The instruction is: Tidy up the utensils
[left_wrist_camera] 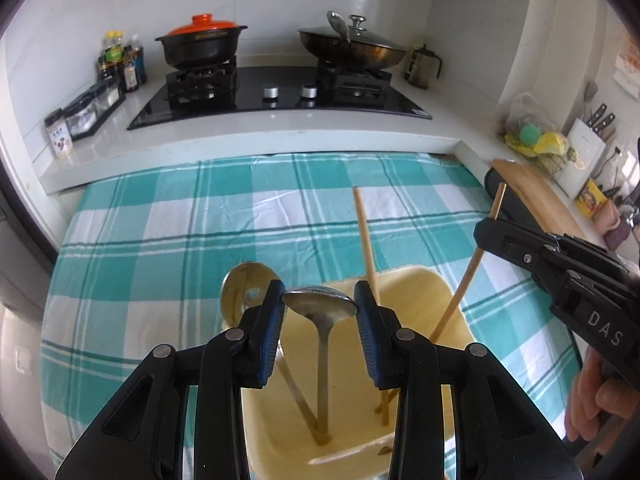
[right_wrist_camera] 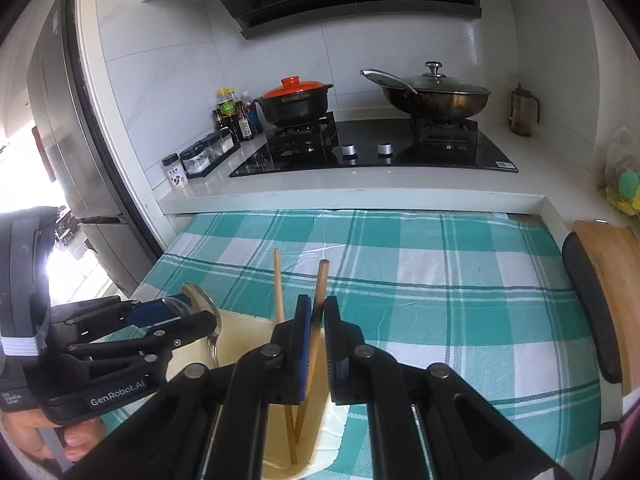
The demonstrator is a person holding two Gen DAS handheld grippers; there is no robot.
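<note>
A cream-yellow bin (left_wrist_camera: 440, 292) stands on the teal checked cloth (left_wrist_camera: 168, 240). My left gripper (left_wrist_camera: 320, 292) is shut on the bowl of a metal spoon (left_wrist_camera: 320, 304), whose handle runs down into the bin. A second spoon (left_wrist_camera: 240, 288) leans in the bin's left corner. One wooden chopstick (left_wrist_camera: 364, 236) stands in the bin. My right gripper (right_wrist_camera: 317, 304) is shut on another chopstick (right_wrist_camera: 321, 280), its lower end inside the bin (right_wrist_camera: 240, 332). The right gripper (left_wrist_camera: 486, 232) shows at the right of the left wrist view, and the left gripper (right_wrist_camera: 198, 310) at the left of the right wrist view.
Behind the cloth a raised white counter carries a black hob (left_wrist_camera: 280, 96), a black pot with an orange lid (left_wrist_camera: 200, 44), a lidded wok (left_wrist_camera: 352, 48) and seasoning bottles (left_wrist_camera: 120, 64). A wooden board (left_wrist_camera: 536, 196) and a knife block (left_wrist_camera: 588, 136) are at the right.
</note>
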